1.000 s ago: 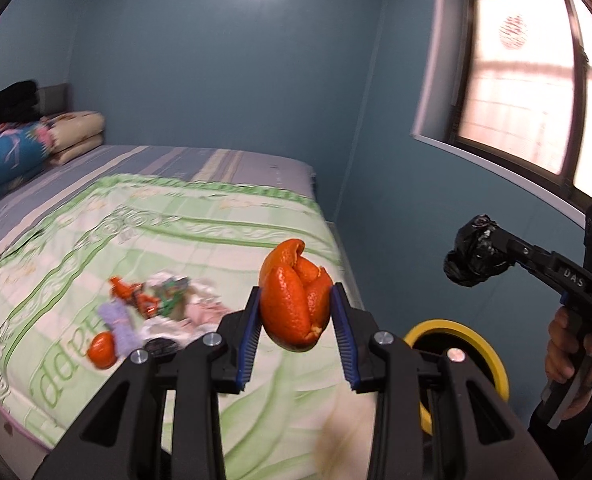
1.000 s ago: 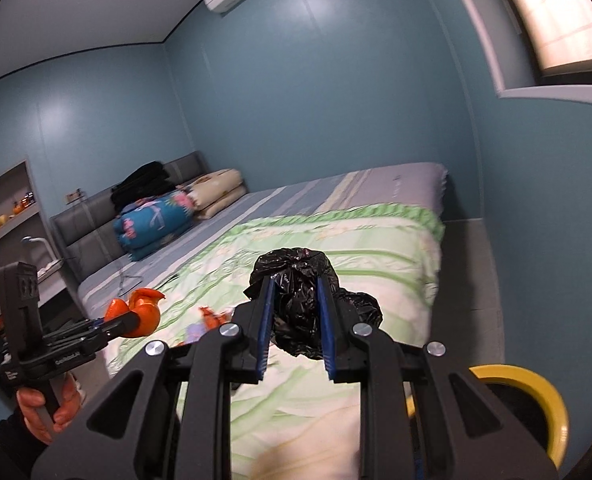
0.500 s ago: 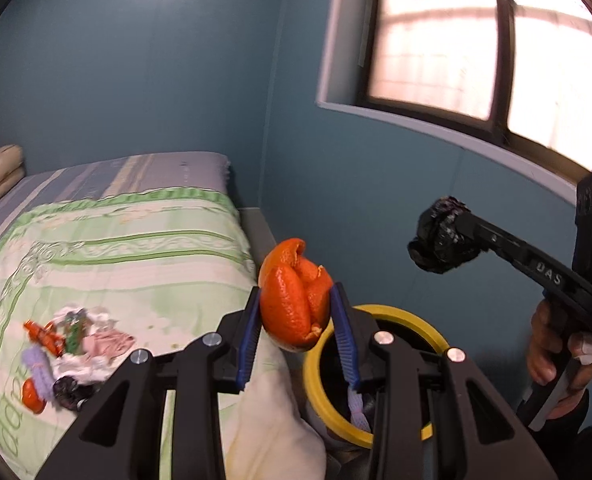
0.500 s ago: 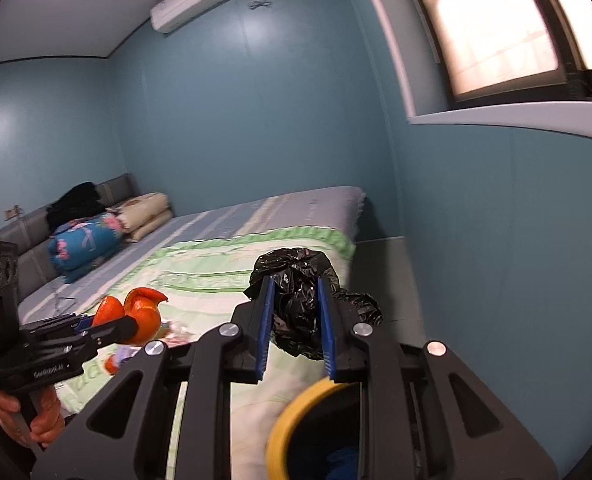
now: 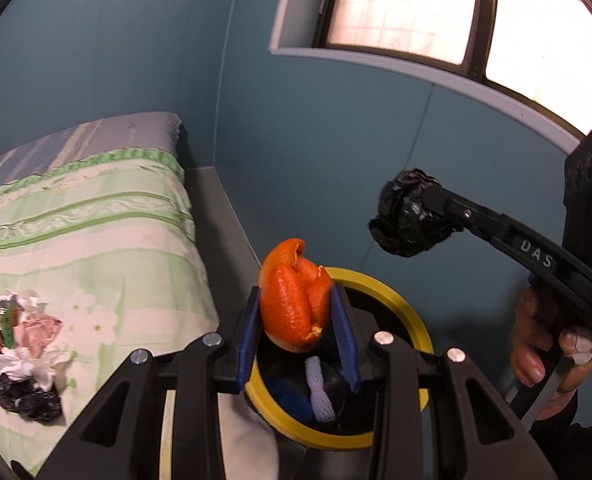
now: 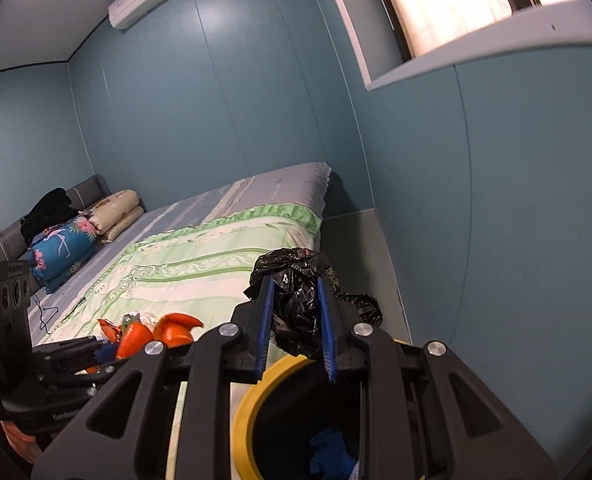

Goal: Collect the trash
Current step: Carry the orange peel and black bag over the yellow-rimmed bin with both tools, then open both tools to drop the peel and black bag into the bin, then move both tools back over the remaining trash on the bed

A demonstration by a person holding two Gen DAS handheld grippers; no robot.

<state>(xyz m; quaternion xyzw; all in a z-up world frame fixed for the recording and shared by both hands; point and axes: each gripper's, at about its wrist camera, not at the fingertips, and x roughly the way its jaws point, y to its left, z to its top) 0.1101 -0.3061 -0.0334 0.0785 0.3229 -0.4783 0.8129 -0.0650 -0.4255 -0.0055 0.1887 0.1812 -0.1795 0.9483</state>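
From my remote station I read one clear marking: the white capitals "DAS" on the black finger arm of the right gripper (image 5: 412, 216), seen from the left wrist camera. On the body of the left gripper (image 6: 152, 336), low at the left edge of the right wrist view, I see a line of pale lettering — too small and cut off for me to read. Faint printing shows on the grey sheet (image 5: 144, 128) of the bed — not legible either.

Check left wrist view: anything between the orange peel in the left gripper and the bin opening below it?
Nothing. In the left wrist view the orange peel hangs over the yellow-rimmed bin with only air between.
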